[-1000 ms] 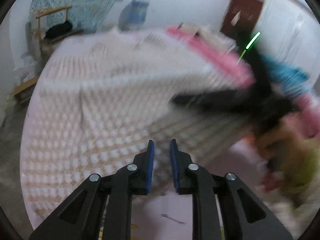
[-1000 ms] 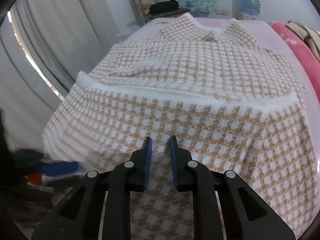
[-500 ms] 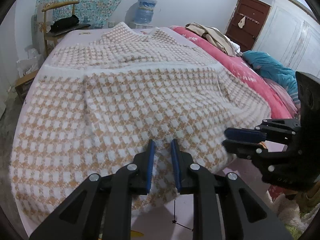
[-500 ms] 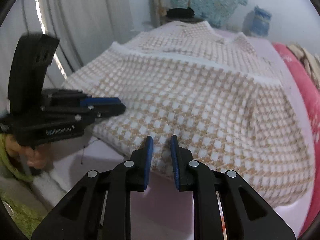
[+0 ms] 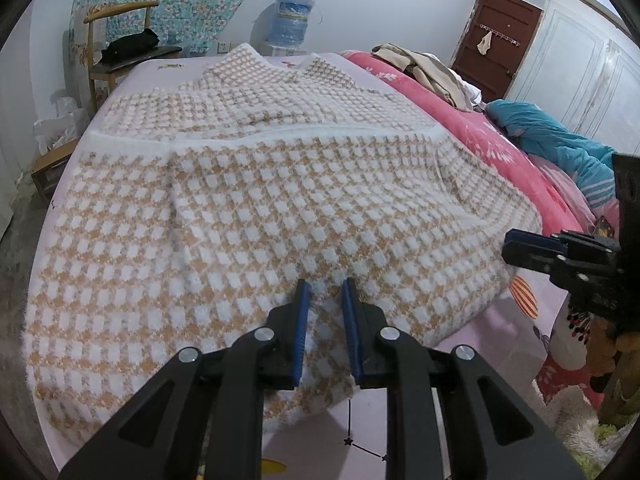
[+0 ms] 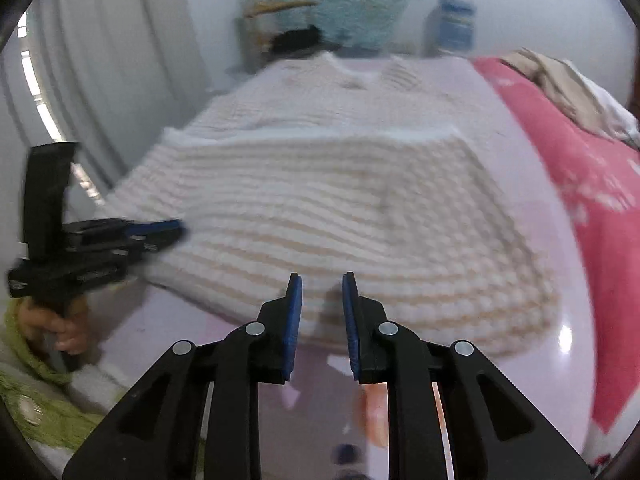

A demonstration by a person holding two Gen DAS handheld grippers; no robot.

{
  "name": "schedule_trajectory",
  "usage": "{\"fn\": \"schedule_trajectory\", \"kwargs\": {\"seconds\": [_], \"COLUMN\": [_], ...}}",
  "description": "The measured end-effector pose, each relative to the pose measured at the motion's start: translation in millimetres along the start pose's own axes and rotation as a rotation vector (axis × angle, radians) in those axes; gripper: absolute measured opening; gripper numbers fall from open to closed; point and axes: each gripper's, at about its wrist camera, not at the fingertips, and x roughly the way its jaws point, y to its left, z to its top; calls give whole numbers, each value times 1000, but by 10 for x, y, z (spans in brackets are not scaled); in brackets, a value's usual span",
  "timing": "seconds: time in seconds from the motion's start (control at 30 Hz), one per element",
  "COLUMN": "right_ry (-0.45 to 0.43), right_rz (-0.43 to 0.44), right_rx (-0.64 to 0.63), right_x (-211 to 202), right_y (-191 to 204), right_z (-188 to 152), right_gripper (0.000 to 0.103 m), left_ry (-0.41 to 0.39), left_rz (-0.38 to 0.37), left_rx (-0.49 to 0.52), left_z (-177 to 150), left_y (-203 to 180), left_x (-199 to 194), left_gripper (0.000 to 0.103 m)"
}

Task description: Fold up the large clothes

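Observation:
A large tan-and-white checked knit garment (image 5: 256, 200) lies spread on the bed, its lower part folded up over the upper part, collar at the far end. My left gripper (image 5: 324, 292) is open and empty, its fingertips just over the garment's near folded edge. My right gripper (image 6: 322, 288) is open and empty, just short of the garment (image 6: 360, 208) at its near edge; that view is blurred. Each gripper shows in the other's view: the right one (image 5: 516, 246) at the garment's right side, the left one (image 6: 168, 228) at its left side.
The bed has a pale lilac printed sheet (image 5: 472, 344). A pink blanket (image 5: 472, 128), beige clothes (image 5: 428, 68) and a teal item (image 5: 556, 140) lie to the right. A wooden chair (image 5: 120, 40) and water jug (image 5: 294, 16) stand beyond the bed. Curtains (image 6: 100, 60) hang on the left.
Both grippers have drawn back from over the garment toward its near edge. The right gripper is now moving sideways, blurring its view. The garment lies as before.

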Motion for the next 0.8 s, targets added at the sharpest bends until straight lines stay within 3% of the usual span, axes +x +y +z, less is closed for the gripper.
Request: {"fn": "schedule_trajectory", "kwargs": {"seconds": [0.03, 0.2, 0.27, 0.33, 0.43, 0.53, 0.63, 0.67, 0.7, 0.8], "right_ry": [42, 15, -31, -19, -9, 4, -46, -43, -39, -29], "right_rz": [-12, -34, -95, -144, -101, -125, -151, -158, -138, -169], "right_rx": [7, -6, 24, 90, 162, 137, 208, 251, 302, 292], "right_x": [131, 26, -106, -100, -3, -121, -209, -191, -146, -121], "right_y": [-68, -96, -239, -452, -666, -608, -721, -812, -909, -855], "right_z": [-63, -82, -84, -180, -349, -244, -186, -222, -284, -278], "right_gripper": [17, 17, 17, 17, 16, 16, 15, 7, 6, 6], "left_ry": [0, 3, 3, 2, 3, 4, -2, -3, -5, -3], "left_rz": [-1, 2, 3, 3, -1, 1, -3, -4, -6, -5], "left_rx": [-1, 0, -3, -7, -5, -4, -9, -10, -11, -5], "left_z": [-2, -16, -13, -14, -17, -22, -26, -23, -26, -28], "left_y": [-1, 14, 15, 17, 21, 16, 16, 19, 14, 10], "left_x": [1, -9, -13, -2, -1, -4, -11, -13, -18, -24], "left_gripper": [18, 18, 18, 18, 18, 18, 18, 18, 18, 18]}}
